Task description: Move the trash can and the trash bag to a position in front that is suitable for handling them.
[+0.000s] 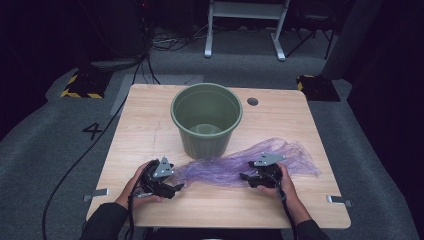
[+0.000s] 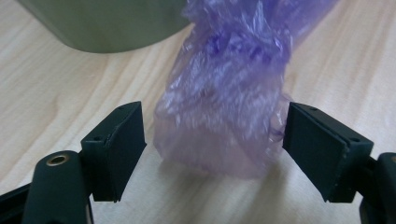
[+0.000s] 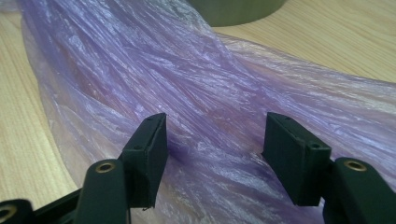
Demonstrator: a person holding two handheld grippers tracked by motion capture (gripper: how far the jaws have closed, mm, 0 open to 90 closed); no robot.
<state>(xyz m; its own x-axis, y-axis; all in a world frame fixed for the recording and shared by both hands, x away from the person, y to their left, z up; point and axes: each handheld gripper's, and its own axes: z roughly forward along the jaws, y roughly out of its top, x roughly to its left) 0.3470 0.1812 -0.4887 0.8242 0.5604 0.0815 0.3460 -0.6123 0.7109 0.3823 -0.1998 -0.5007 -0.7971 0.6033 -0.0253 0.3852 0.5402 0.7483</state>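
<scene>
My left tongs are spread wide, jaws either side of the bunched end of the purple plastic bag, not yet pinching it — there's daylight on both sides. My right tongs are apart too, jaws straddling the spread-out part of the bag, resting right at the film but gripping nothing. From the high view, left tongs sit at the narrow gathered end, right tongs at the wider fan of the bag, which lies flat on the surface just in front of the green bucket. The bucket stands upright and looks bare inside. So by my reckoning we're right at the start: bag still lying crumpled, nothing lifted, nothing opened. Ahead of me: close both tongs on the film, raise it, shake the mouth open, and most likely line the bucket with it.
</scene>
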